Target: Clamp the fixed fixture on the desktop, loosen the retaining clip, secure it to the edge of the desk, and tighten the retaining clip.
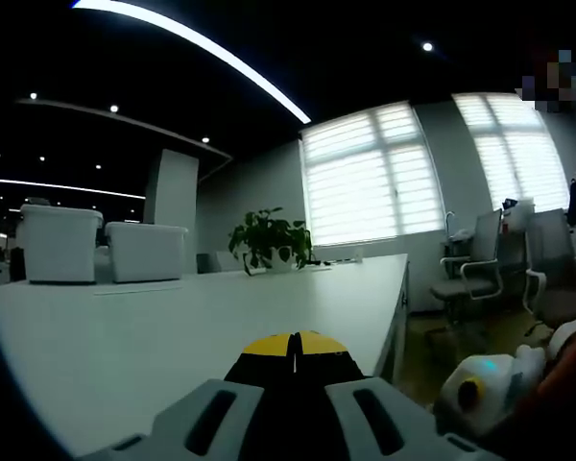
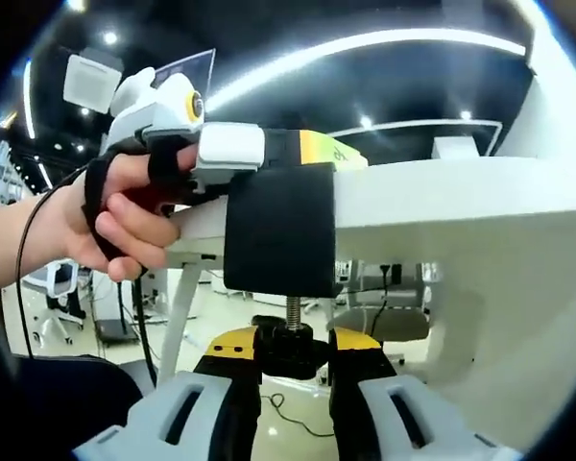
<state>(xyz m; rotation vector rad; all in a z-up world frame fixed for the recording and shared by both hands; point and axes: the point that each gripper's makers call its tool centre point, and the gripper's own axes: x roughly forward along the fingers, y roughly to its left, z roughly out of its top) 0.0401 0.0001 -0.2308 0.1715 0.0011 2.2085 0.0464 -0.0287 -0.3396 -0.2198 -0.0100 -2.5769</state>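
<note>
Right gripper [image 2: 294,360] sits under the desk edge with its 2 yellow-tipped jaws closed in on the black knob [image 2: 290,348] at the bottom of the clamp's threaded screw [image 2: 293,308], so it's got hold of that. Just above, the black fixture [image 2: 280,229] wraps the edge of the white desk [image 2: 461,206], its body hanging down the front. Over on the left, a hand [image 2: 125,216] holds the left gripper [image 2: 286,148], whose jaws lie along the top of the fixture.

From the left gripper view, its own jaws look pinched nearly together at the yellow tips, resting on the desktop; can't tell exactly what's between them. Further off: a potted plant [image 1: 269,237] and office chairs [image 1: 475,264].
</note>
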